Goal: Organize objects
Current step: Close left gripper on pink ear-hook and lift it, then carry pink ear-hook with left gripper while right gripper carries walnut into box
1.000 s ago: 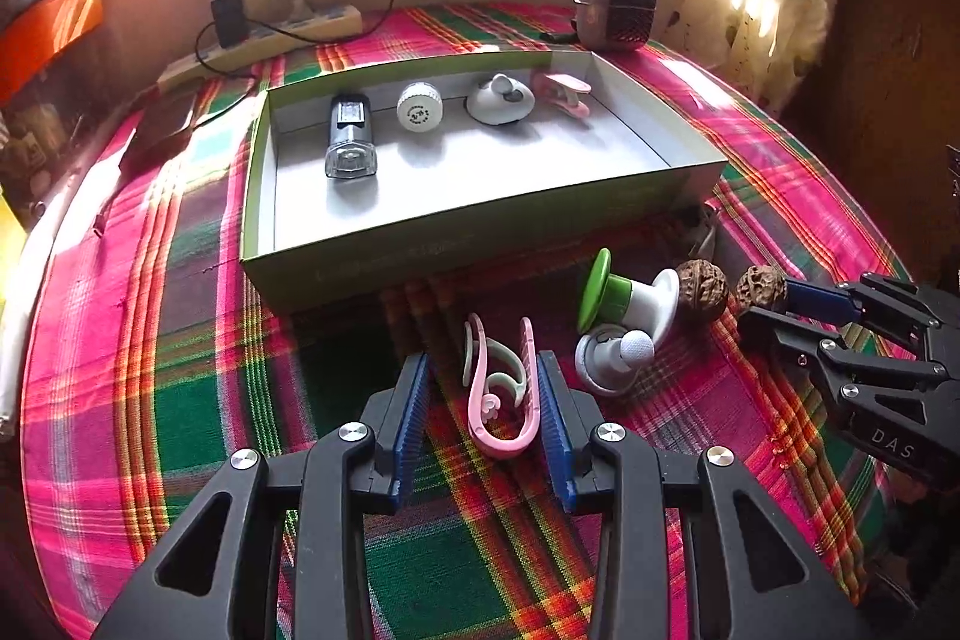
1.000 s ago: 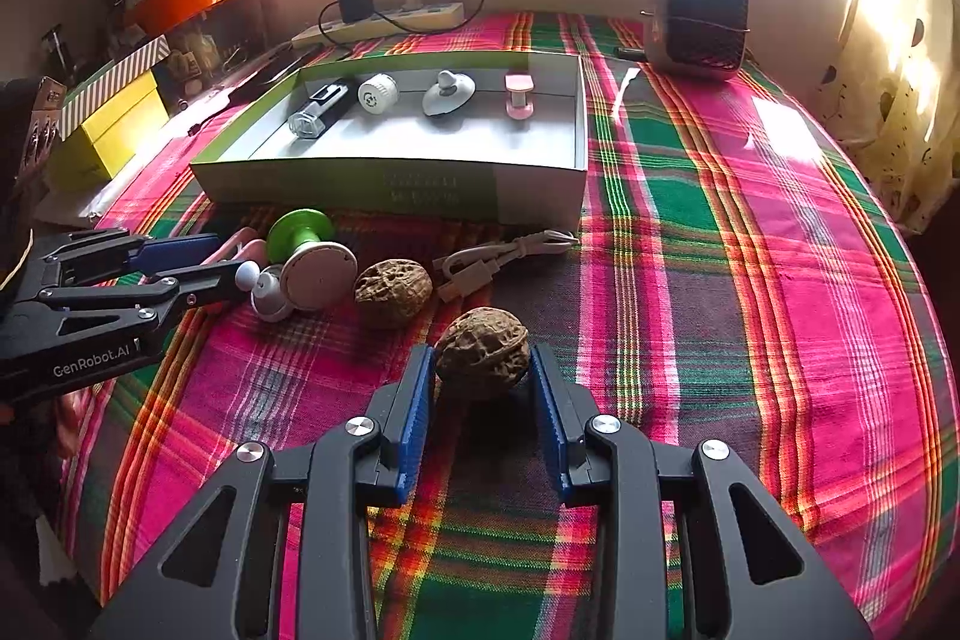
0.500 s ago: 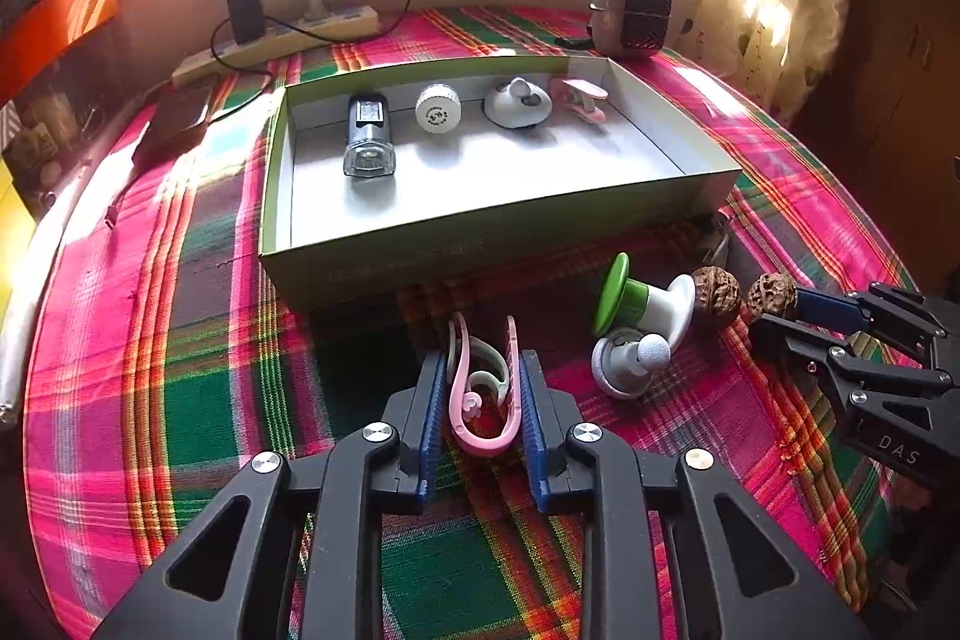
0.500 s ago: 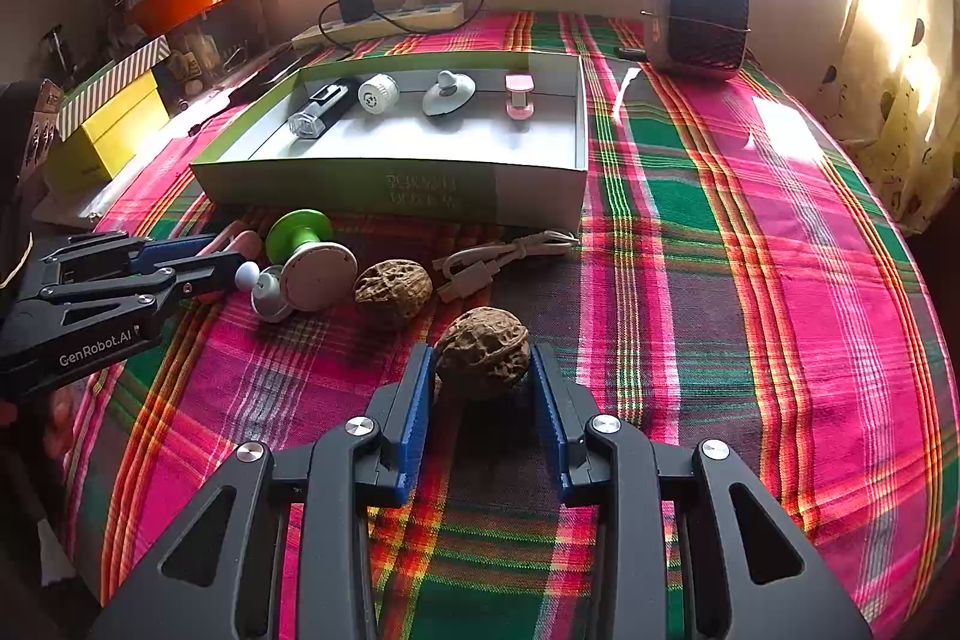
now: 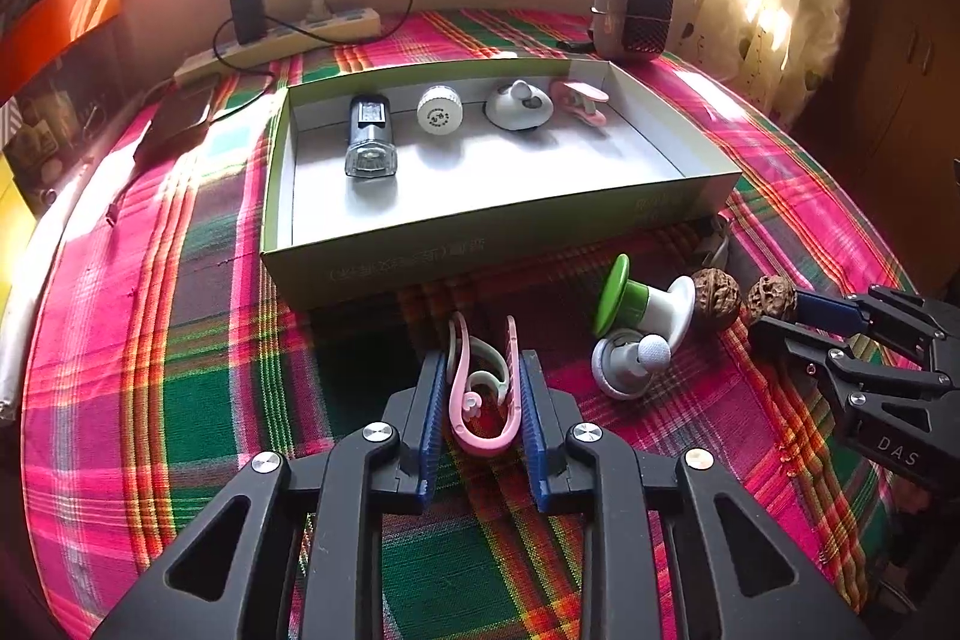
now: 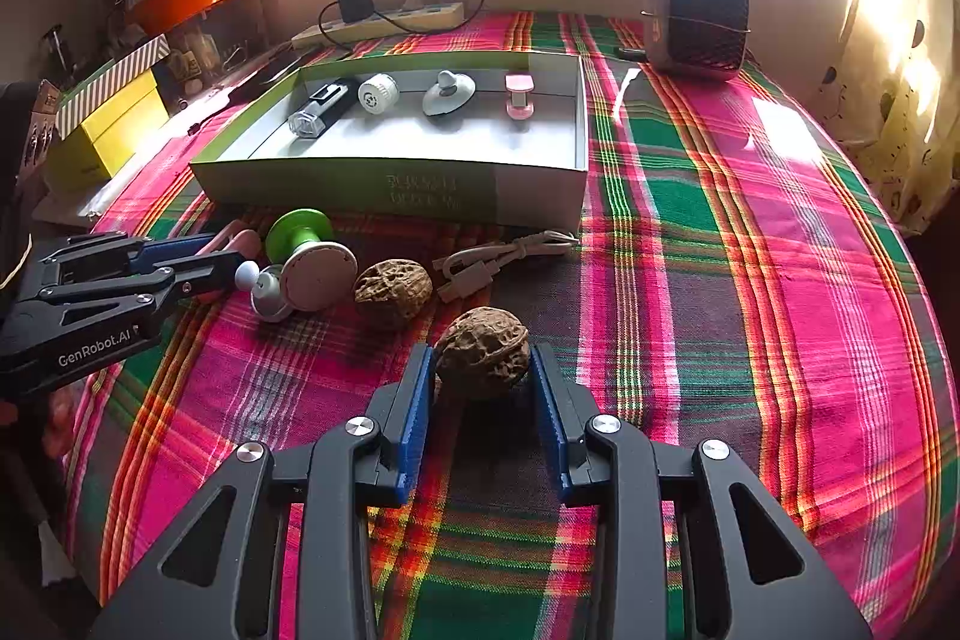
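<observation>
A pink and pale-green clip [image 5: 480,443] lies on the plaid cloth just in front of the green-sided box [image 5: 480,232]. My left gripper [image 5: 483,364] is shut on it, blue pads pressing both arms of the clip. In the right wrist view my right gripper [image 6: 482,361] is shut on a brown walnut [image 6: 480,346] at the cloth. The left wrist view shows that same walnut [image 5: 771,297] at the tip of the right gripper [image 5: 780,319]. A second walnut [image 6: 393,289] rests beside a green and white suction knob [image 6: 309,262].
The box [image 6: 384,169] holds a small lamp [image 5: 371,142], a white cap [image 5: 439,109], a grey knob [image 5: 519,103] and a pink clip [image 5: 579,100]. A white cable [image 6: 510,253] lies by its corner. A heater [image 6: 699,16], power strip [image 6: 384,22] and yellow box [image 6: 108,124] stand around.
My left gripper's jaws have closed from wide apart onto the pink clip, squeezing its arms together. The right gripper and its walnut have not moved.
</observation>
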